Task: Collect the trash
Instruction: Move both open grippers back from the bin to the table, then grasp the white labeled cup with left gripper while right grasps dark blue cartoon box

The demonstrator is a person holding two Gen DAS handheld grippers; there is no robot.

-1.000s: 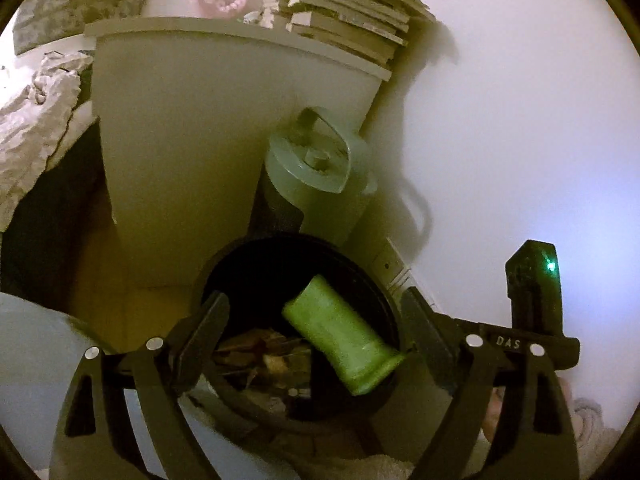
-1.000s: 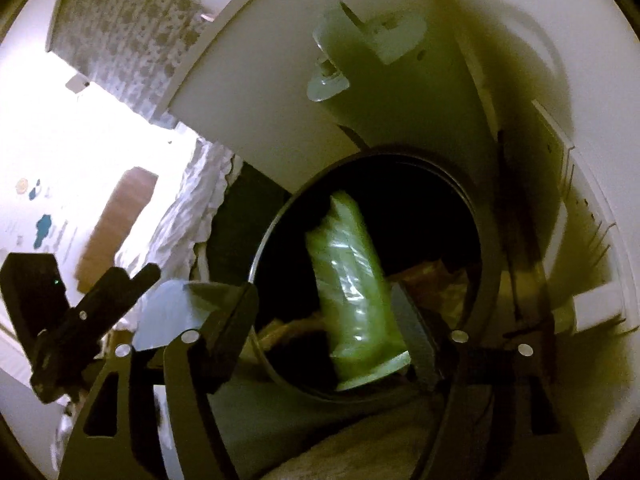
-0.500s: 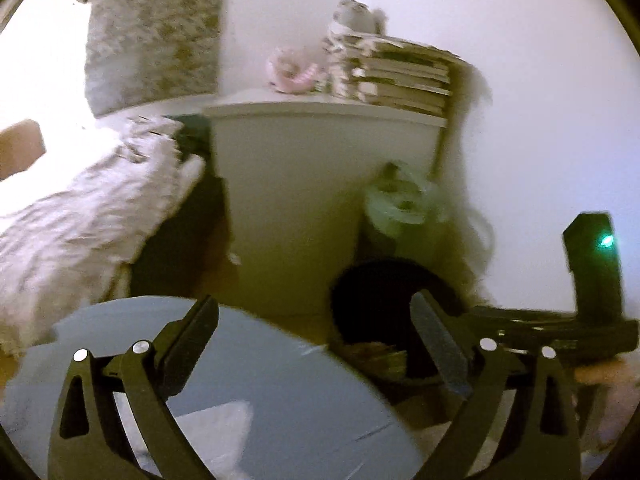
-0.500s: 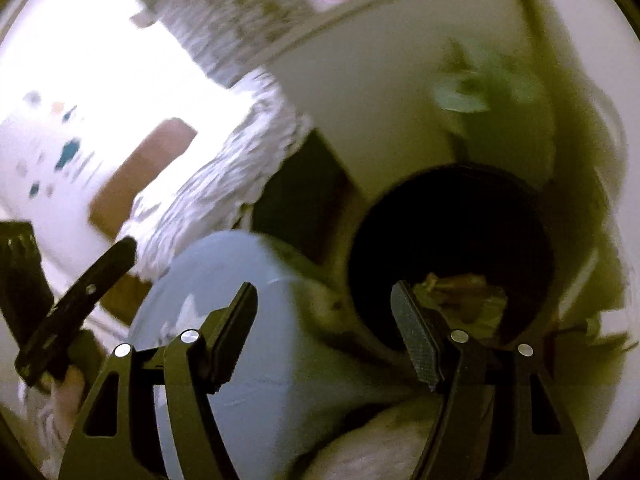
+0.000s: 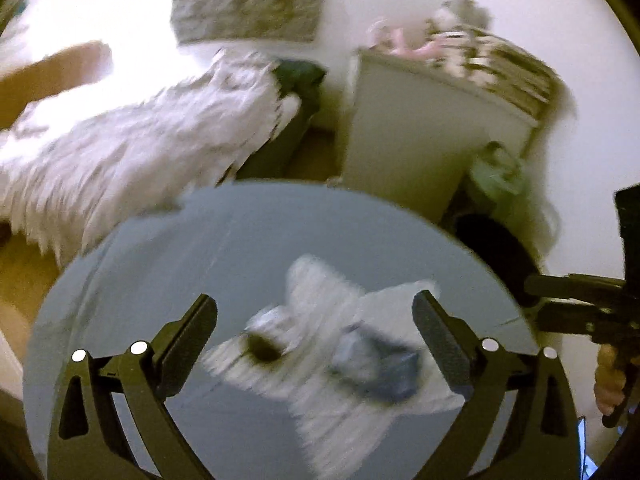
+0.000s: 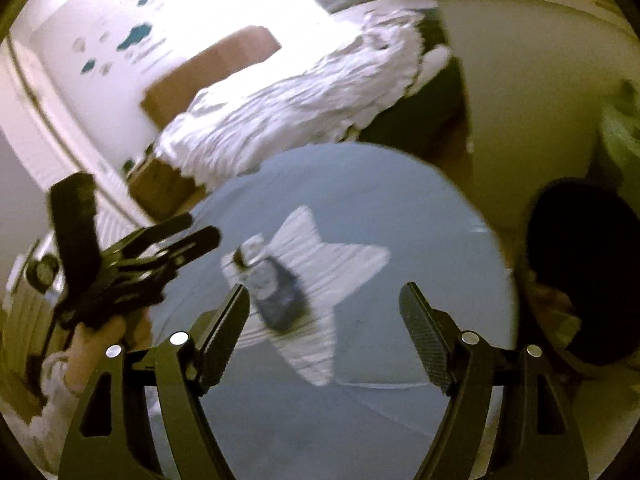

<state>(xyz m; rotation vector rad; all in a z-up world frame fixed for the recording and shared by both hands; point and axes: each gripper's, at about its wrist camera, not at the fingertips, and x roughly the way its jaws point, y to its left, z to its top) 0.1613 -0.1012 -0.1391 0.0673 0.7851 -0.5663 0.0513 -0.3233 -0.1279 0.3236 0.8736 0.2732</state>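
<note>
A crumpled blue-grey wrapper lies on a white star shape on the round grey-blue rug, just ahead of the left gripper and between its widely parted, empty fingers. The right gripper has just been opening, nothing between its fingers; the wrapper lies beside its left finger, and the black bin stands off the rug's right edge.

Round blue rug bears a white star; bin black.
</note>
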